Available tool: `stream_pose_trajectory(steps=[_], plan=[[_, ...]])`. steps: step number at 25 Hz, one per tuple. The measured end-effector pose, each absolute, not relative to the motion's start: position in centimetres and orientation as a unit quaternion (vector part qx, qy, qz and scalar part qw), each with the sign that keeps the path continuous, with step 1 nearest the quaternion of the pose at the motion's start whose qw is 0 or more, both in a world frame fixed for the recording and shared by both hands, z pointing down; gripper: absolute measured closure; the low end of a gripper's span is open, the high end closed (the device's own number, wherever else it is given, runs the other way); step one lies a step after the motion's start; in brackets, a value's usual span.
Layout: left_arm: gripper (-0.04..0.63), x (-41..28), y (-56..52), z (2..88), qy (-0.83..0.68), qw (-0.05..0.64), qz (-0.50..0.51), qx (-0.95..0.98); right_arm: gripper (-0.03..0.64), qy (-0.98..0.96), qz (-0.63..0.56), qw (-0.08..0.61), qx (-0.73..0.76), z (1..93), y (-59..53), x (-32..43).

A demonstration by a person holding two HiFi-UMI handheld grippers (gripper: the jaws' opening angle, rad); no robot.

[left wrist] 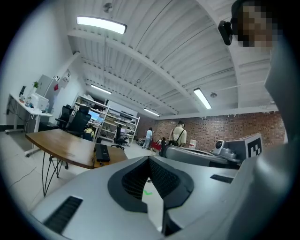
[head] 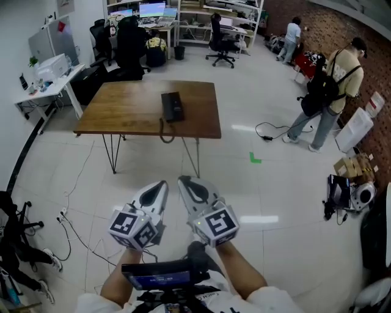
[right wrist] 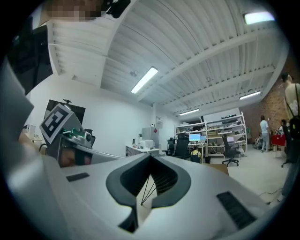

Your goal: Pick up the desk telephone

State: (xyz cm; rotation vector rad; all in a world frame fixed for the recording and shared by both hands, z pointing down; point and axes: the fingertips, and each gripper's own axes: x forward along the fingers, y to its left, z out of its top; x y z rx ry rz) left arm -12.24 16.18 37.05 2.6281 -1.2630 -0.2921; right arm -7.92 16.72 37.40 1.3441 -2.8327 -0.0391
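A black desk telephone [head: 172,106] lies on a brown wooden table [head: 128,110] in the middle of the room, its cord [head: 165,133] hanging over the near edge. The left gripper view shows the telephone [left wrist: 101,153] small, on the table [left wrist: 65,146] at the left. My left gripper [head: 162,184] and right gripper [head: 183,181] are held side by side low in the head view, well short of the table. Both are shut with nothing between their jaws. The left gripper's tips [left wrist: 151,161] and the right gripper's tips [right wrist: 150,159] point level into the room.
A white desk [head: 46,82] with equipment stands at the left, with cables [head: 73,235] trailing on the floor. Office chairs [head: 131,49] and shelves [head: 183,12] line the back. A person with a backpack [head: 327,98] stands at the right near boxes [head: 354,165]; another person [head: 291,38] stands farther back.
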Motion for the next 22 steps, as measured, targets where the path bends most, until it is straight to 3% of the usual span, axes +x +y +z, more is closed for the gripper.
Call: stream_pose_trajectory(steps=[22], plan=[[0.594, -6.6, -1.0, 36.7, -0.462, 0.114, -0.079, 0.876, 0.617, -0.922, 0.014, 0.001, 0.388, 37.0, -0.4, -3.1]])
